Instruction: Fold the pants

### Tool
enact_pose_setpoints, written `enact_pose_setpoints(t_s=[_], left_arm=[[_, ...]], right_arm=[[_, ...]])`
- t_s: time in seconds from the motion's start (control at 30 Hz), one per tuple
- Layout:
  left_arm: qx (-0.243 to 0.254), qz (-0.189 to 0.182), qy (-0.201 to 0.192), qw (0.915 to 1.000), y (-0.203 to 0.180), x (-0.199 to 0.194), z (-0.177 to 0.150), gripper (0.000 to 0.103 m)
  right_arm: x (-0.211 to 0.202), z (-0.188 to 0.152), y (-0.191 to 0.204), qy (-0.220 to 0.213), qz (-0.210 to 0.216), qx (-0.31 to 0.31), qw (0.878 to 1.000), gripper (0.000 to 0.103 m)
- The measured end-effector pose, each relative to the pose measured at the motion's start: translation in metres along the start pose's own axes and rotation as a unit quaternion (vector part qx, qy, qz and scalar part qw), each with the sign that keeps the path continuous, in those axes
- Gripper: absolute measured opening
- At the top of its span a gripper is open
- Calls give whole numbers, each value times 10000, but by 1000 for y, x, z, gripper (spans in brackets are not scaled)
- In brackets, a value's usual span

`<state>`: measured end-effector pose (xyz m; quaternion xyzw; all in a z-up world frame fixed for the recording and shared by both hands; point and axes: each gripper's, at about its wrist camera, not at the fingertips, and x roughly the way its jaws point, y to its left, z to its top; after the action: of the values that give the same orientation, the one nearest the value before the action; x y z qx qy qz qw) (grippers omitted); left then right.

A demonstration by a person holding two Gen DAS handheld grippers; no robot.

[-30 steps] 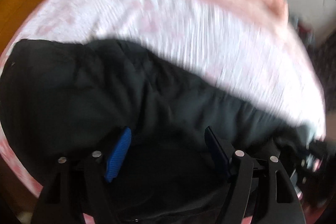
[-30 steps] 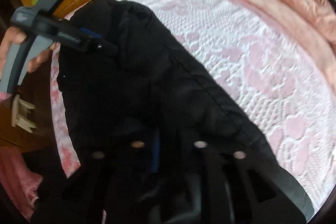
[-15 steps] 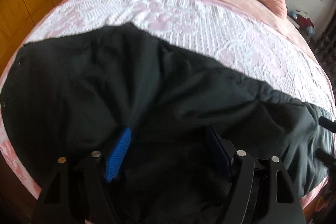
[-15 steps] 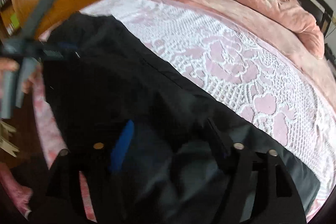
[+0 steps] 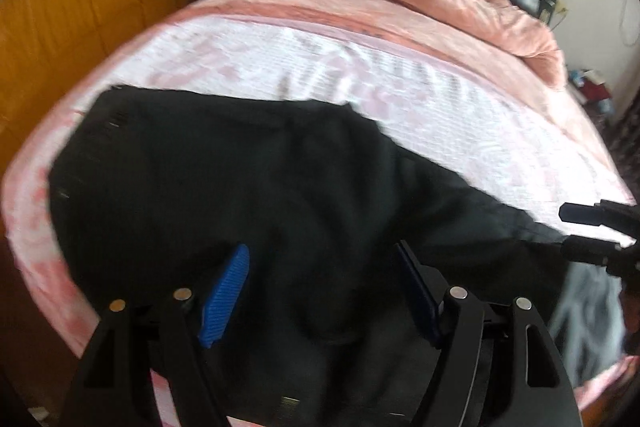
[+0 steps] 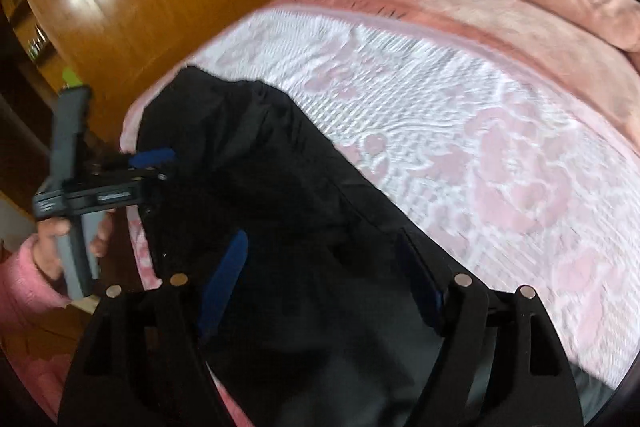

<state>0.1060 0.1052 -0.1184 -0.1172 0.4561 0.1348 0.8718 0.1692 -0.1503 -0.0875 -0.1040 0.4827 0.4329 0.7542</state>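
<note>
**Both claws spread above the pants**

The black fabric pants (image 5: 256,187) lie flat on the white-and-pink lace bedspread (image 5: 400,87), directly beneath both claws. The left gripper (image 5: 322,291) stands spread, pinching nothing. The right gripper (image 6: 324,277) is likewise spread and empty, pants under its fingertips.

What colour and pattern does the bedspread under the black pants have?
The bedspread is white with a pink floral, lace-like pattern. The right wrist view shows it best.

Nothing readable here tbh. The left gripper (image 6: 160,167) has a small white marking on its body, at 9 o'clock, too blurry.
</note>
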Motion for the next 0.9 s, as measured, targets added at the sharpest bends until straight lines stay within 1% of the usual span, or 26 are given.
enact_pose_setpoints(t_s=[0.1,0.2,0.23,0.3,0.4,0.5,0.53,0.57,0.6,0.67,0.7,0.8,0.83,0.9], left_arm=[[-3,201,4,9998,16,6,-2,75],[-3,269,10,9996,26,9,-4,76],[-15,242,-26,9997,30,9,-5,79],[-84,213,-41,9997,35,10,-7,82],[-157,150,-39,9998,38,12,-8,84],[-248,69,-46,9997,42,14,-6,85],[-259,55,-46,9996,42,15,-6,86],[-272,48,-53,9996,43,15,-6,86],[-294,46,-68,9995,44,15,-6,86],[-385,36,-97,9992,46,15,-5,86],[-431,29,-107,9990,48,16,-6,86],[-459,111,-140,9988,46,20,-9,88],[-405,155,-153,9989,44,22,-10,89],[-235,330,-165,9990,37,26,-12,91]], right_arm=[[34,21,4,290,276,68,9992,67],[63,37,10,594,488,72,9970,65],[73,42,13,728,506,24,9961,65],[88,47,17,944,384,-120,9947,65],[104,49,25,1213,390,-304,9914,65],[114,47,39,1376,72,-714,9879,49],[115,46,41,1388,12,-786,9872,35],[115,46,43,1386,-23,-835,9868,18],[114,47,45,1372,35,-814,9872,13],[109,50,49,1263,-64,-834,9885,10],[107,56,50,1122,-195,-875,9896,9],[98,65,52,809,-306,-924,9920,10],[98,66,52,733,-414,-950,9919,10],[110,68,53,644,-881,-1165,9872,17]])
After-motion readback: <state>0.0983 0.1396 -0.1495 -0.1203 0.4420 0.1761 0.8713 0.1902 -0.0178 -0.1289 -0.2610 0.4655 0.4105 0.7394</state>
